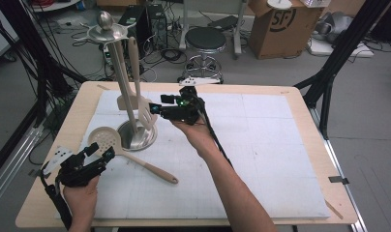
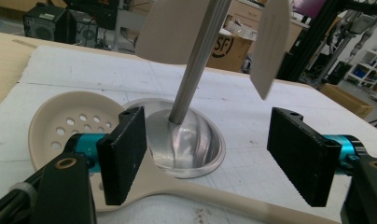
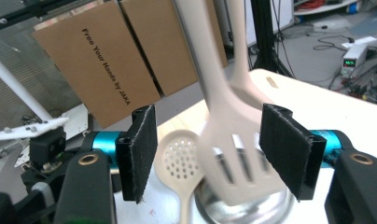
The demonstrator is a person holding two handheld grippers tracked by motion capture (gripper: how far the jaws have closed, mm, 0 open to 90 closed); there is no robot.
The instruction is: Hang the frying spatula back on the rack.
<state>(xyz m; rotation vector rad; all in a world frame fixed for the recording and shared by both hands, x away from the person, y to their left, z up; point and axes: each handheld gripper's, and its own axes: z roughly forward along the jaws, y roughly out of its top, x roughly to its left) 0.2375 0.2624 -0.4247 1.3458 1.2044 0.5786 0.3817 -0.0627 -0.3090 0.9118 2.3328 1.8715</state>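
Your right gripper (image 1: 156,104) stands with jaws apart around the slotted spatula (image 3: 233,154), which hangs from the metal utensil stand (image 1: 117,72), pads not pressing it. Your left gripper (image 1: 99,152) rests released beside the perforated skimmer (image 1: 106,139) lying on the white mat (image 1: 261,159).

Slotted turner (image 1: 146,114): beige plastic, hangs head-down from the top ring of the rack (image 1: 117,33), handle upright, blade with long slots just above the rack's steel base (image 1: 138,137); its outline is blurred in the right gripper view (image 3: 233,158). Skimmer (image 1: 106,140): beige, round head with many small holes, lies flat on the white mat at the table's left, bowl up, head touching or just beside the base, handle running toward the near right. A second beige spatula (image 1: 125,101) hangs from the same ring, beside the turner.
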